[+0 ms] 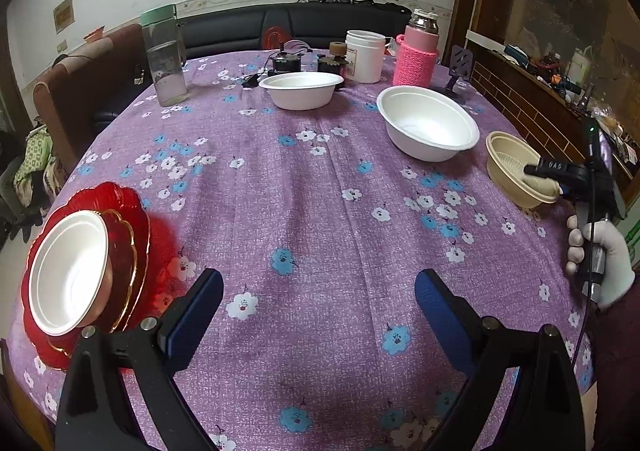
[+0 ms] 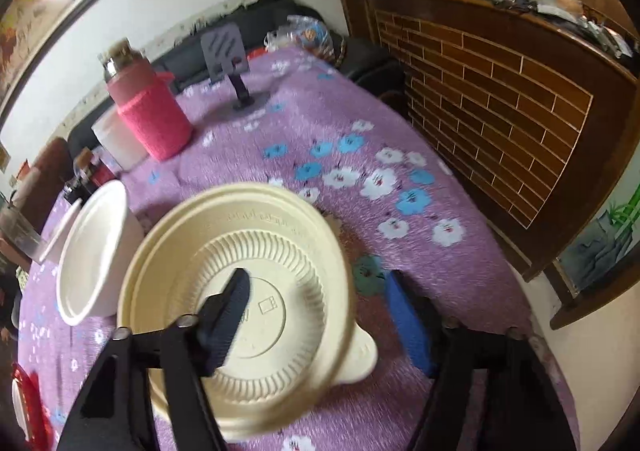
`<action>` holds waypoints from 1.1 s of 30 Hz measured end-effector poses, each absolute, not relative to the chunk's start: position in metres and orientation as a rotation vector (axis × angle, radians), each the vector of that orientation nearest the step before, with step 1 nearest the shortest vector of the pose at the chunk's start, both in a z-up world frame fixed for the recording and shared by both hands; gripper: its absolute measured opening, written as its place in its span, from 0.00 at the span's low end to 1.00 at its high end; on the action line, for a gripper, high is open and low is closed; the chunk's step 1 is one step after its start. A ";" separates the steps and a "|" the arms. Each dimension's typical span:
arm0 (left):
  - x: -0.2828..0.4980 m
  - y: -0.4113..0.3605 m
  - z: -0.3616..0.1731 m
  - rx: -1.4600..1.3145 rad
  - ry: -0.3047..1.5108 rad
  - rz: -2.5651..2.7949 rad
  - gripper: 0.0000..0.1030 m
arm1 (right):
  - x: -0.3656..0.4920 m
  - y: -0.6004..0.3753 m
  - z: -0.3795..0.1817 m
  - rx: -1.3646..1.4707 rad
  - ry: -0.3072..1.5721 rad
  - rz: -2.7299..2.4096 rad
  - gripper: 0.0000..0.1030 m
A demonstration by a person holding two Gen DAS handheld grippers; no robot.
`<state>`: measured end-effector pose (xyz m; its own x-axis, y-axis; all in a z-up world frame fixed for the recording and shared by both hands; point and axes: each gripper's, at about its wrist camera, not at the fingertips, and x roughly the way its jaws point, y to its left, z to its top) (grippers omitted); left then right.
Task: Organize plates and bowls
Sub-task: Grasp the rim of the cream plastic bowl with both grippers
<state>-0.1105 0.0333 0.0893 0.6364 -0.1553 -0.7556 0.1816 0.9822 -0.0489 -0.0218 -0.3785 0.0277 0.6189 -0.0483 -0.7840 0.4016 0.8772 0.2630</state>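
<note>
One finger of the right tool [image 2: 320, 315] is set inside the cream ribbed plastic bowl [image 2: 240, 291], the other outside its right rim, jaws apart, unclamped.

Matt cream plastic bowl [image 2: 240, 291] on printed cloth tablecloth [image 2: 360, 155].

Bowls [image 1: 430, 123] on floral-clothed table [image 1: 320, 191]

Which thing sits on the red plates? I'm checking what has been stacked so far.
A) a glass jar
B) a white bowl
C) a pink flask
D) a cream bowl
B: in the left wrist view a white bowl rests on the stacked red plates at the table's near left, while the cream bowl stands far off on the right.
</note>
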 end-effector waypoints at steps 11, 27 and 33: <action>-0.098 0.058 0.081 -0.059 0.893 -0.187 0.93 | -0.045 -0.332 0.021 0.482 0.989 0.030 0.16; -0.065 0.051 0.053 -0.185 0.982 -0.255 0.91 | -0.064 -0.163 0.022 0.242 1.064 0.389 0.16; -0.057 0.049 0.037 -0.188 1.036 -0.264 0.41 | -0.074 -0.157 0.024 0.227 1.025 0.363 0.24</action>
<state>-0.0572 0.0485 0.0374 0.4826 -0.3033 -0.8217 0.1273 0.9525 -0.2768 -0.0741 -0.1568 0.0236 0.4670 0.3973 -0.7900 -0.1878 0.9176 0.3504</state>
